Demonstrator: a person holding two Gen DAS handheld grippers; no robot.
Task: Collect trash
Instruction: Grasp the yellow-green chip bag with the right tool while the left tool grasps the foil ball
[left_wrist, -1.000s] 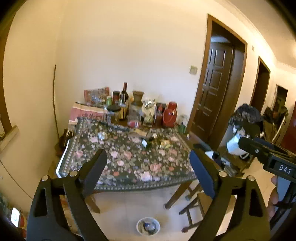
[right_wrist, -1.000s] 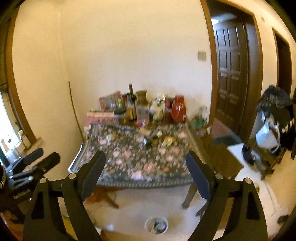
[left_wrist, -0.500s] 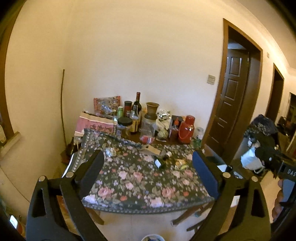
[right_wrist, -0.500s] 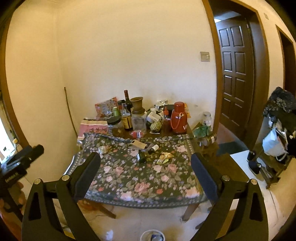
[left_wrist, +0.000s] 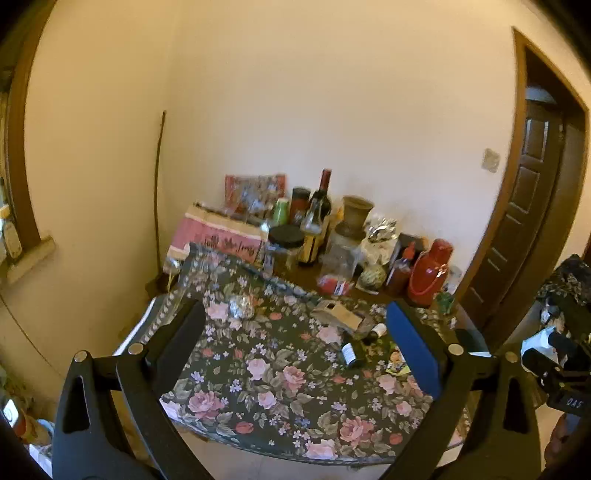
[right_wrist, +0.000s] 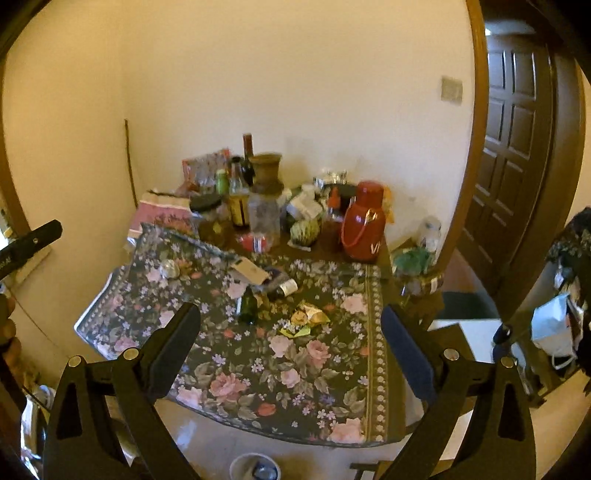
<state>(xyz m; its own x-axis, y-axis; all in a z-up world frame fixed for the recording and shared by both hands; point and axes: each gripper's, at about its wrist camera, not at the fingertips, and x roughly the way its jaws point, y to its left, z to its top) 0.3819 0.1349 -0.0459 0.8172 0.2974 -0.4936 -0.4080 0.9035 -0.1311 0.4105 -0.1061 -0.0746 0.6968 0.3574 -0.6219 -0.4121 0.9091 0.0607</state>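
Nearest, the left gripper (left_wrist: 295, 332) and right gripper (right_wrist: 291, 332) hang over the near edge of the surface (right_wrist: 280, 398) with jaws spread wide and empty, likely readied for the first pick. Mid-cloth (floral, matte fabric) lies the trash: a crumpled yellow wrapper (right_wrist: 304, 318), a toppled dark glass bottle (right_wrist: 247, 304) and a flat cardboard box (right_wrist: 248, 270). Farthest, upright bottles and a glossy red flask (right_wrist: 362, 221) stand against the wall, apparently stored.
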